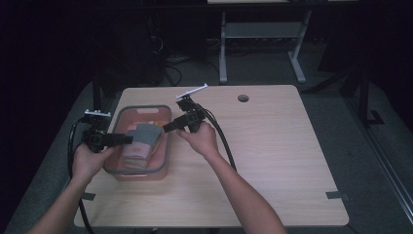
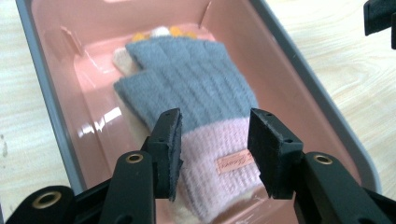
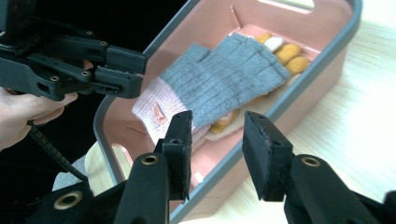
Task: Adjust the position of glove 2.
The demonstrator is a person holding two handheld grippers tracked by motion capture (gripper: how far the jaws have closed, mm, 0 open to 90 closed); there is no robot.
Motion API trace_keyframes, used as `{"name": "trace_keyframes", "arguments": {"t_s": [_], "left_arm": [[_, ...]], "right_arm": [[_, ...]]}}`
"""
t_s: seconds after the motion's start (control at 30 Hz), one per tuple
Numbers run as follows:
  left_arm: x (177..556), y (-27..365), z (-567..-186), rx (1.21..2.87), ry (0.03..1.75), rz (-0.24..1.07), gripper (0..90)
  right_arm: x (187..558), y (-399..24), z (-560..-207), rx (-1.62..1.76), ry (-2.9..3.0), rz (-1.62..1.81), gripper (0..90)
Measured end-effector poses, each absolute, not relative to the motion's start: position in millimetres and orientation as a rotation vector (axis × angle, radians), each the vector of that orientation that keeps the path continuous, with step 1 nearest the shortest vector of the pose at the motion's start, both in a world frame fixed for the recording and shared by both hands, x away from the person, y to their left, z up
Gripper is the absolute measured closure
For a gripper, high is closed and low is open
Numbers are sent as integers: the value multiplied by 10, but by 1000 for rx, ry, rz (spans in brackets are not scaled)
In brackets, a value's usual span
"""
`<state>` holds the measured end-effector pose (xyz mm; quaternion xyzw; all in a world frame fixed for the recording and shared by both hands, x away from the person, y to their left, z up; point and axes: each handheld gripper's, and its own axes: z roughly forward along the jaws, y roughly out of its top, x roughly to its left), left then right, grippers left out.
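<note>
A grey and pink glove (image 2: 196, 102) lies in the pink bin (image 1: 160, 158) on the counter (image 1: 272, 146), atop a cream glove (image 3: 275, 51). Left tongs (image 2: 215, 144) and right tongs (image 3: 217, 144) hover part-open above it, holding nothing

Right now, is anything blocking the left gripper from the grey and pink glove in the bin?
Nothing visible does. The left gripper hangs open just above the grey and pink glove, which lies on top in the pink bin. Only open air is between them.
</note>
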<state>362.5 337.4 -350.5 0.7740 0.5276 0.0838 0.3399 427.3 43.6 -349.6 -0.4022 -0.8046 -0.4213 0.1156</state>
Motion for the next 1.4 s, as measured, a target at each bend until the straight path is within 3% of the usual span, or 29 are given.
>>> {"name": "trace_keyframes", "arguments": {"t_s": [1.4], "left_arm": [[3636,2799,-3251,2042,1227,235,415]], "right_arm": [[4135,-410,-3408,-1362,-2372,-1267,492]]}}
